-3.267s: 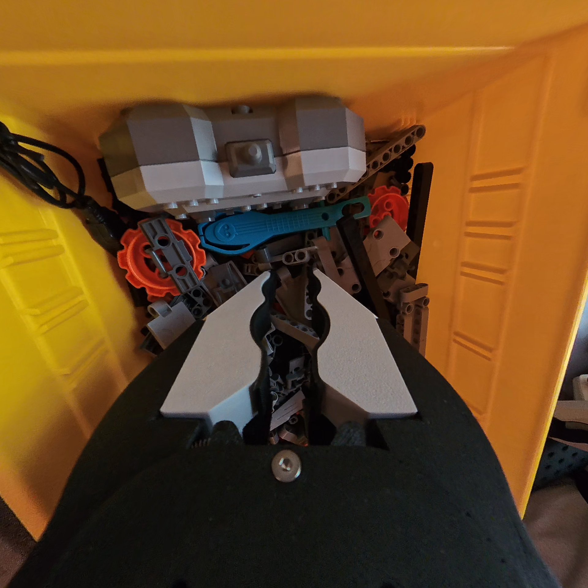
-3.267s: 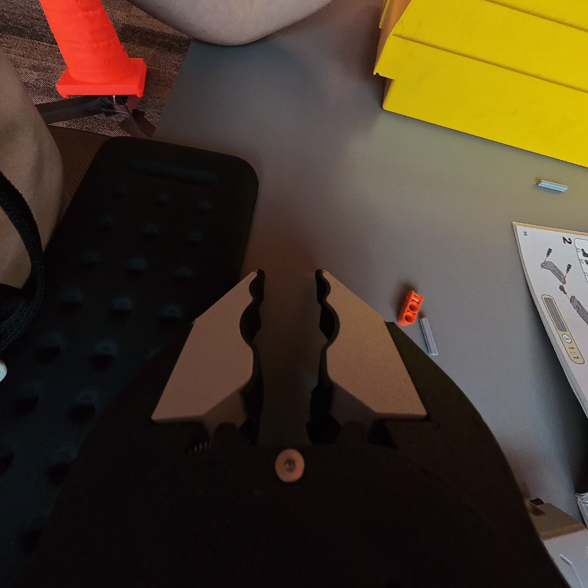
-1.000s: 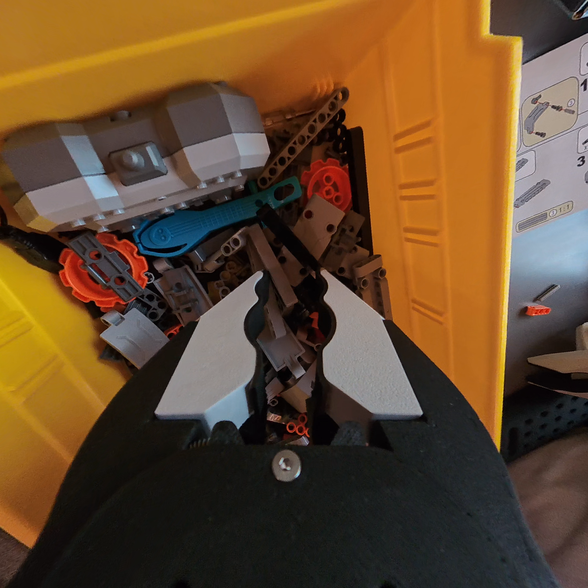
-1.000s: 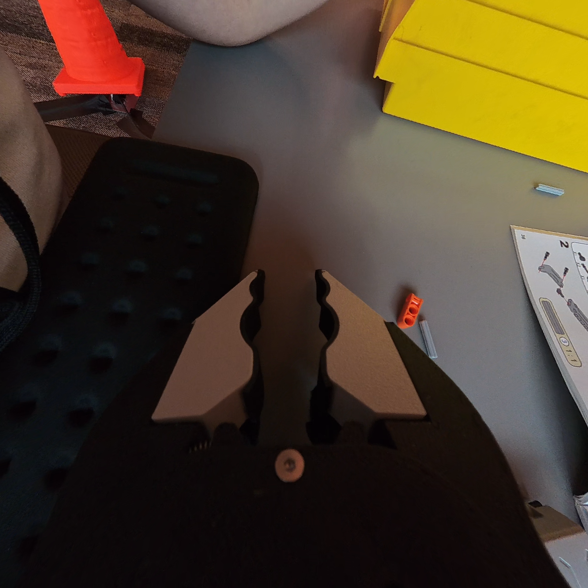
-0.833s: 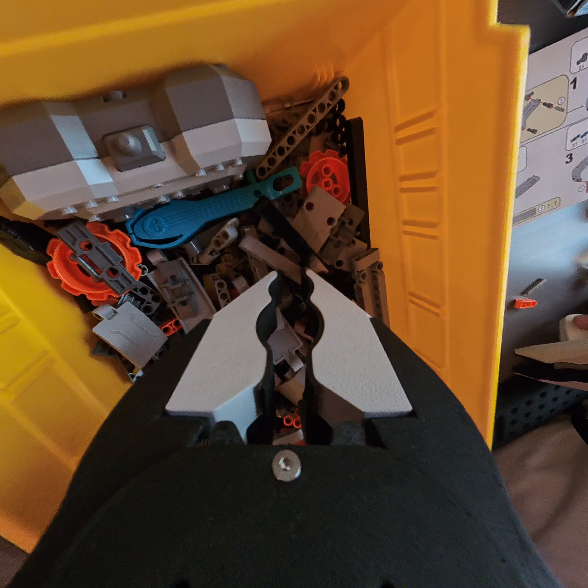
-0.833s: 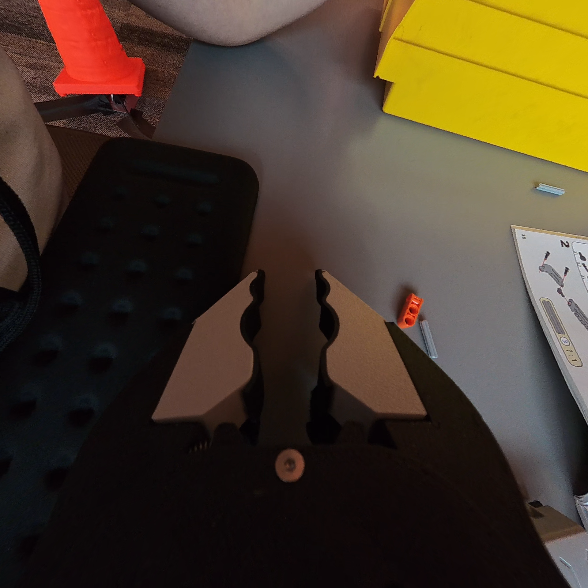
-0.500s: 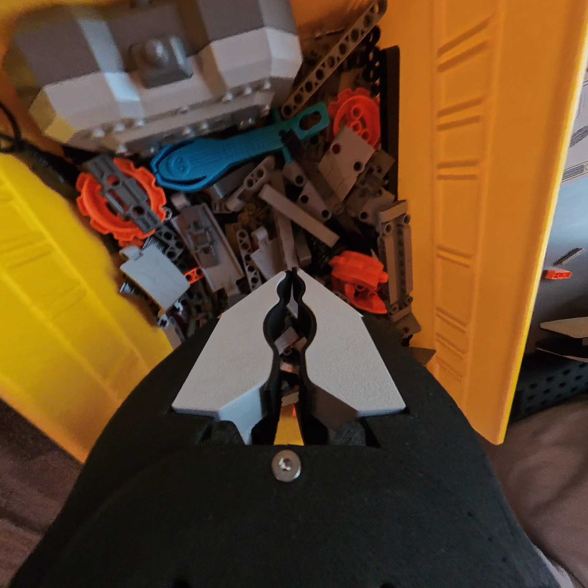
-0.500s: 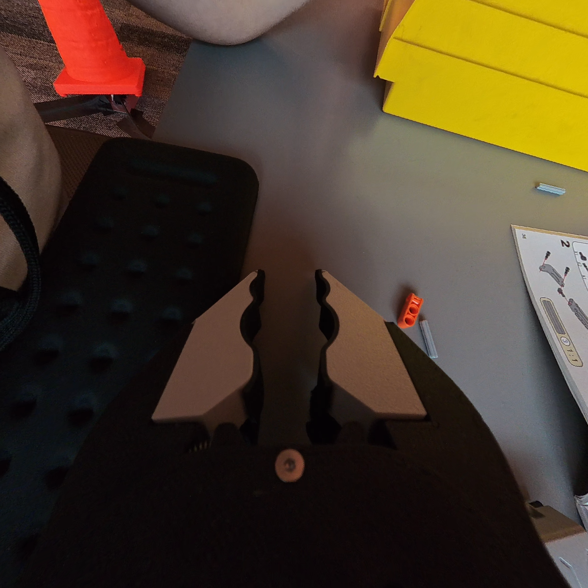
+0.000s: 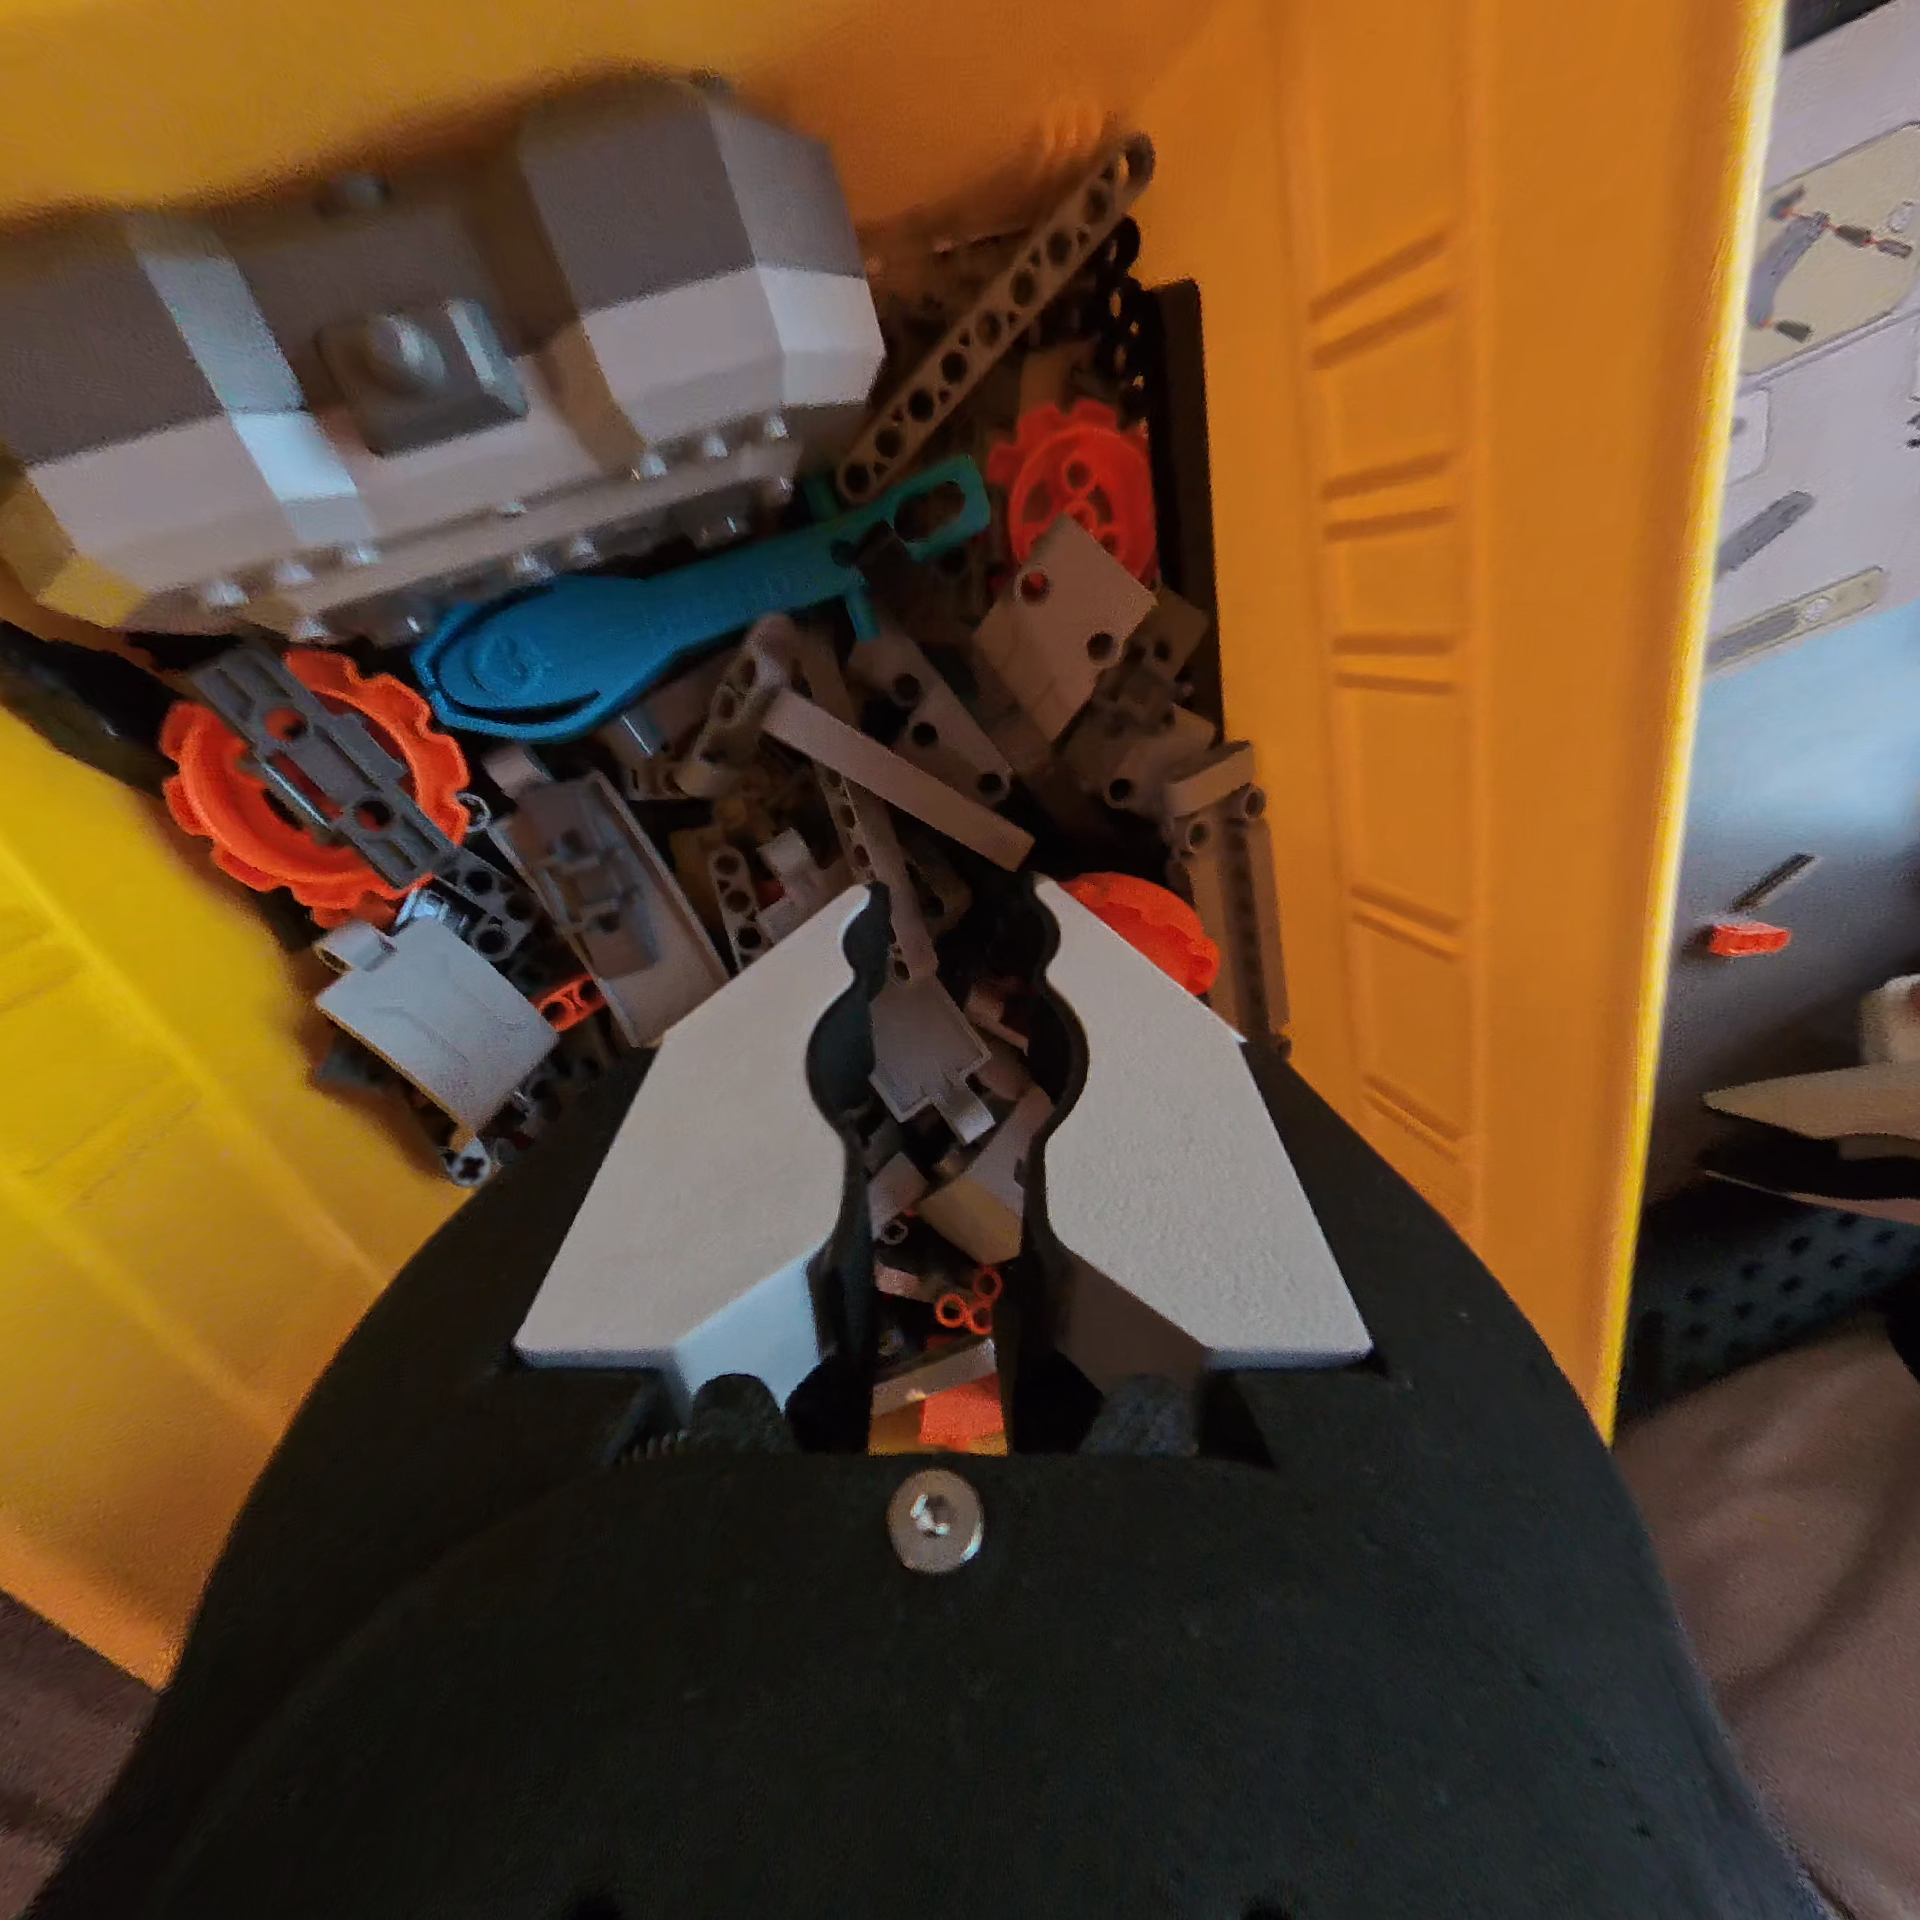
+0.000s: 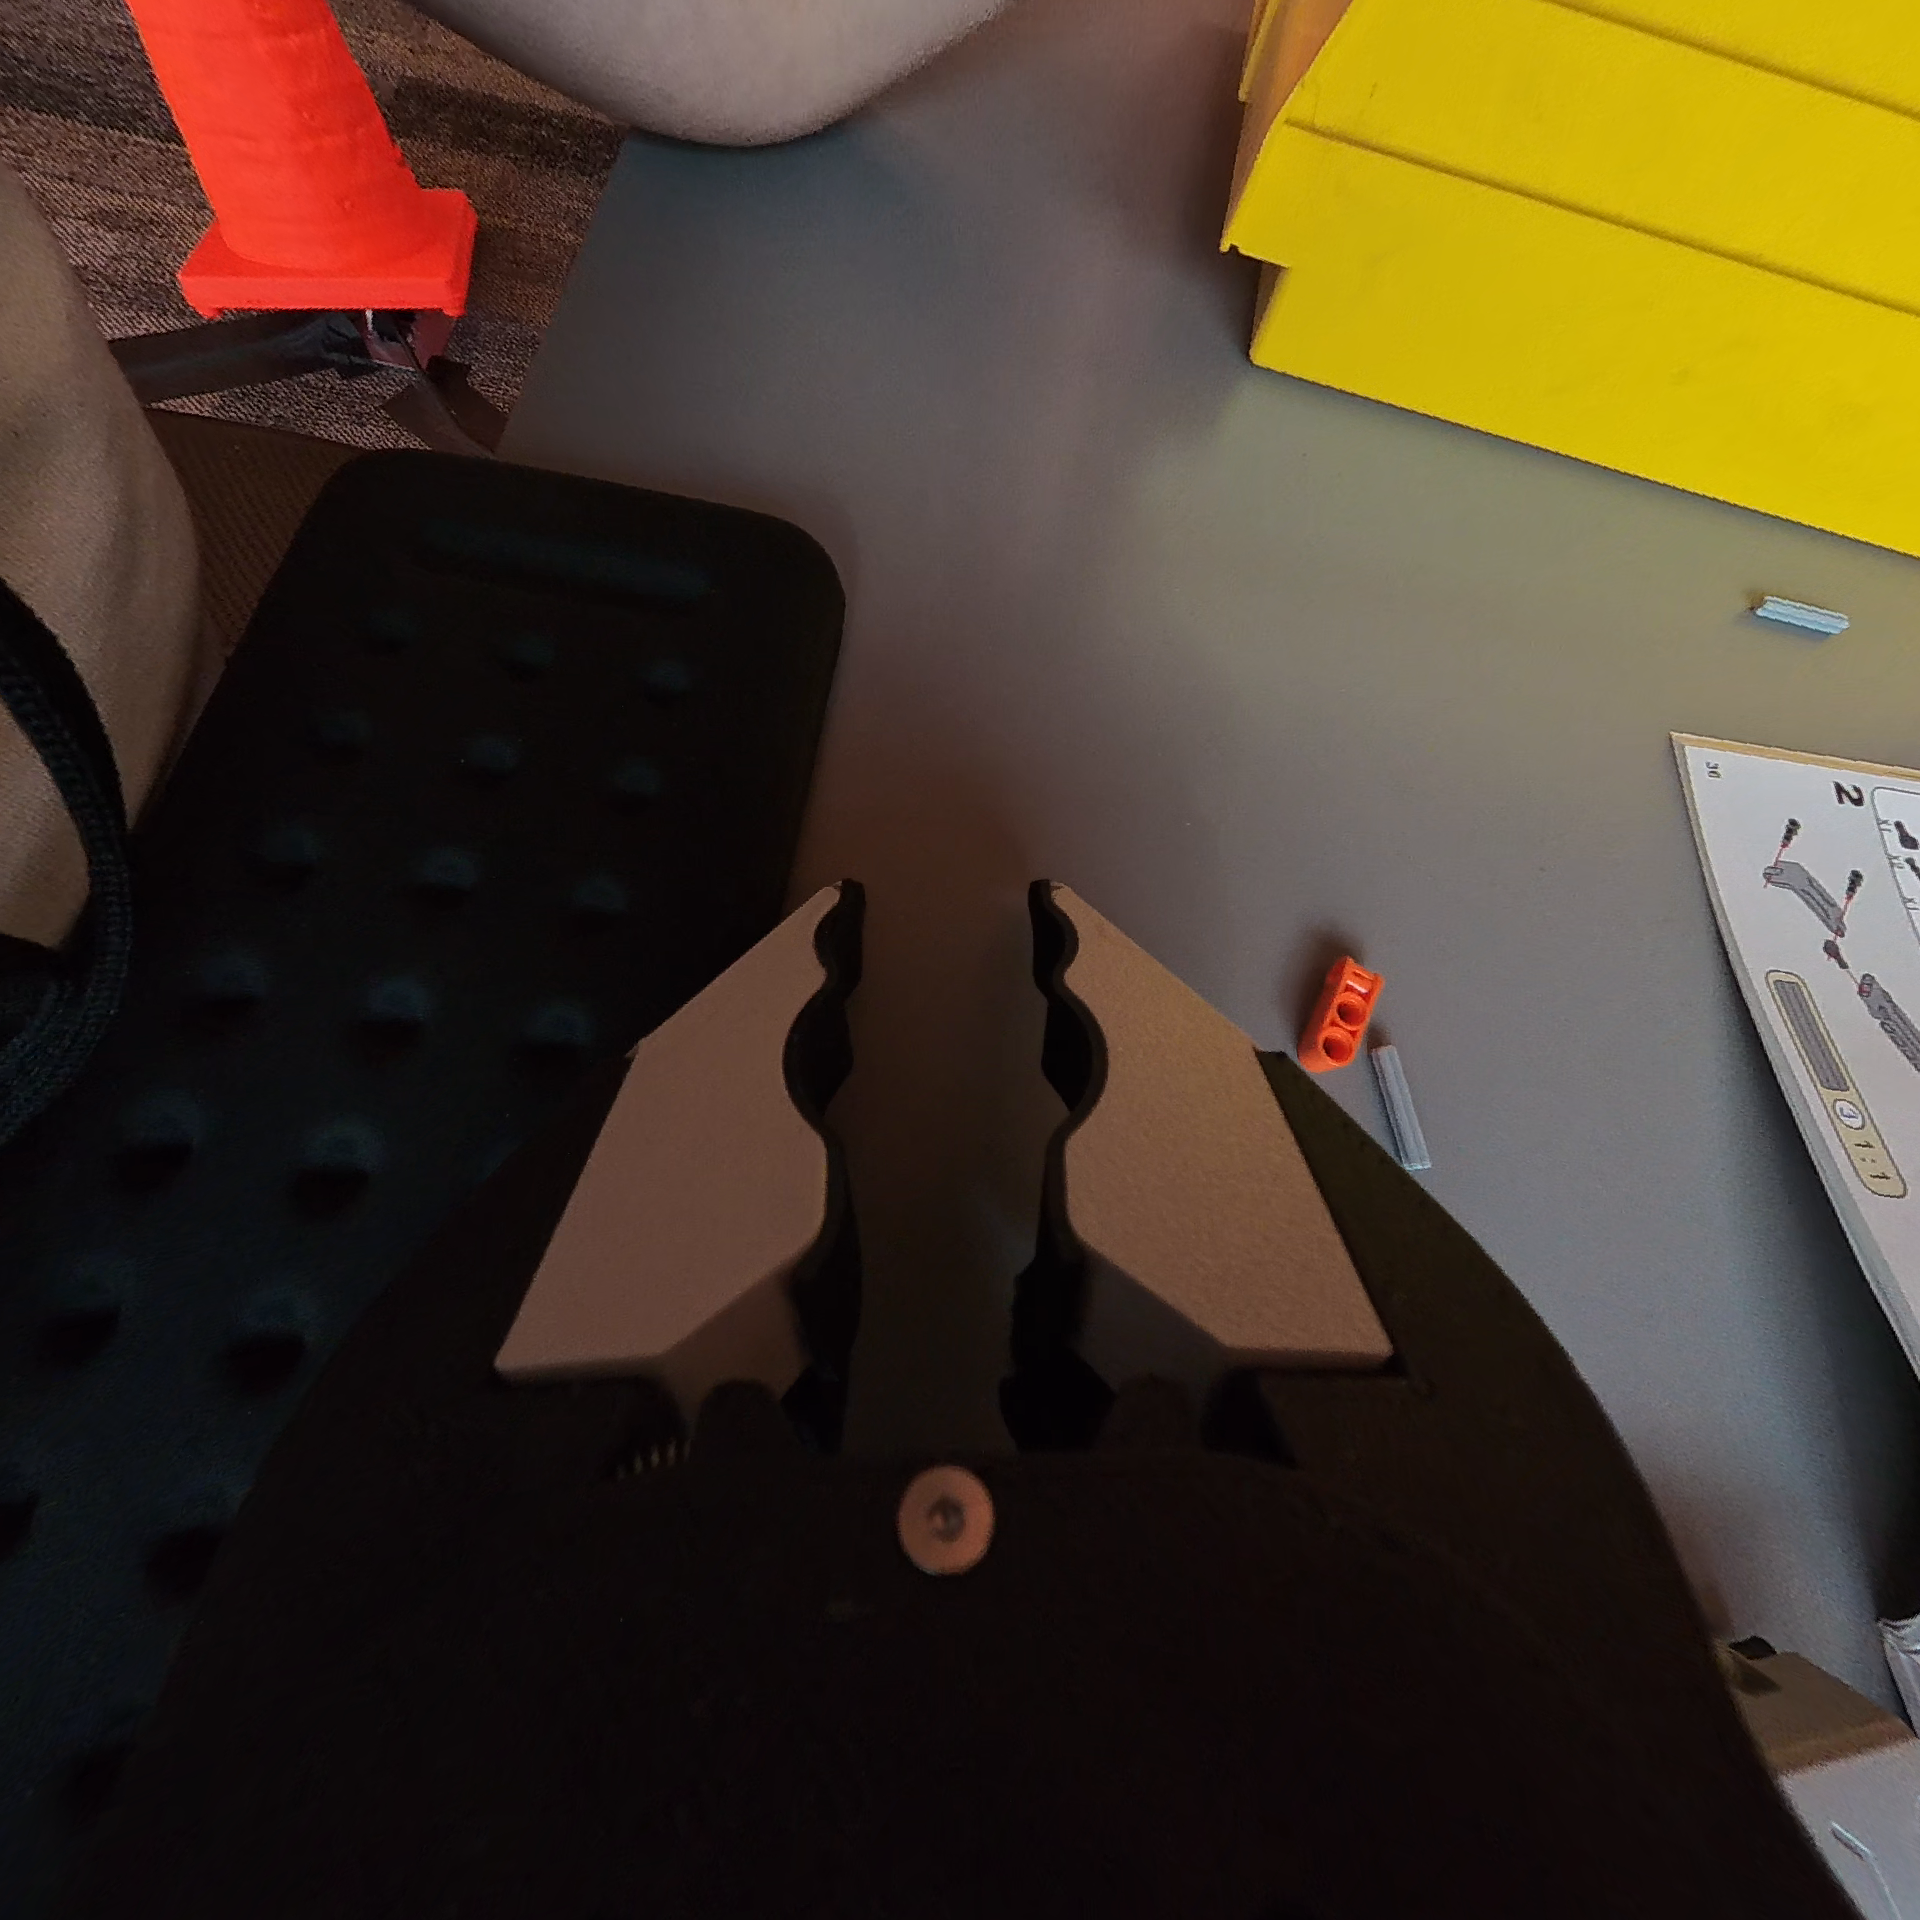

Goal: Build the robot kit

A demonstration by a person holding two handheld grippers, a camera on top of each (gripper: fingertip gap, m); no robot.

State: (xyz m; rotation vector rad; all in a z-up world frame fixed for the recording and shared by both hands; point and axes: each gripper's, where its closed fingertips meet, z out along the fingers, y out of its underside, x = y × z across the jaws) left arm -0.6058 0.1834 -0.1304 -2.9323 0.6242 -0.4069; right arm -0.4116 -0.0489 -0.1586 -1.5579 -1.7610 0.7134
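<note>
My left gripper is open inside a yellow bin, low over a heap of small grey building parts. Loose grey pieces show between its jaws; none is clamped. An orange part lies by its right fingertip. A big grey and white block, a blue tool and two orange gears lie farther back in the bin. My right gripper is open and empty above the grey table. A small orange brick and a pale pin lie just right of it.
A black dimpled mat lies left of the right gripper. A yellow bin stands at the back right, with an instruction sheet on the right and another pale pin. An orange cone stands on the carpet. About 30 cm separates my left fingertips from my right. From the right gripper's tips to the small orange brick is close to 6 cm. It is also in sight in the left wrist view. From my right tips it is roughly 8 cm to the pale pin; from my left, 25 cm. Seen from the left wrist view as well.
The left gripper closed almost fully half a second ago while drawing back over the heap, and its jaws are now apart again. The right gripper has not moved.
</note>
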